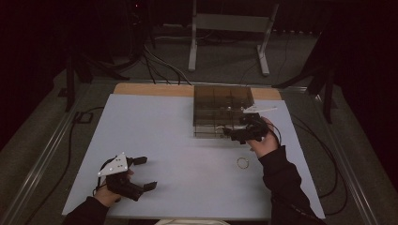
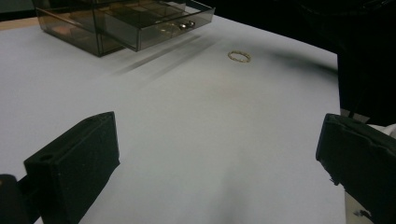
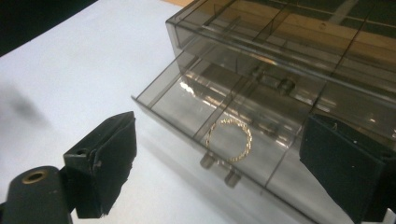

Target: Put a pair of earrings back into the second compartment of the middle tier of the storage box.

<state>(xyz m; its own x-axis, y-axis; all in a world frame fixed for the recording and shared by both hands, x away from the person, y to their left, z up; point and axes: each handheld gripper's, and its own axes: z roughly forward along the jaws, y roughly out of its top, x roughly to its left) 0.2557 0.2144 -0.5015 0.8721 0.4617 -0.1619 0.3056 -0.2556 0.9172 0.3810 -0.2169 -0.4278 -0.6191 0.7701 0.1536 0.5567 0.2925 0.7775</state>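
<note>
Ring [image 3: 229, 139] is lying flat in the middle compartment of the pulled-out drawer [image 3: 187, 100] of the smoked-plastic organizer box [image 1: 220, 105], near the drawer's front wall and its two small knobs [image 3: 218, 169]; it is free, nothing is gripping it. The right hand-held gripper [image 3: 219, 172] is hovering just in front of that drawer with its jaws spread wide and empty. A second ring [image 1: 242, 162] is sitting on the bare table [image 1: 155, 131] just beside the right forearm, well apart from the box. The left hand-held gripper [image 1: 141, 173] is sitting near the table's front left corner, jaws wide apart, holding nothing. My read — one ring is stowed and the table ring is next, or the drawer is about to be shut. For the pick: coming straight down over the table ring, one jaw inside the loop or both jaws pinching the band across its width, closing slowly so the thin metal is not skating off on the smooth sheet. For the drawer: pushing squarely on the front wall between the knobs — an off-centre push is likely jamming it or sliding the light box; the left hand-held gripper could be bracing the box's rear. No brand, label or writing is readable on the box, rings or table.
</note>
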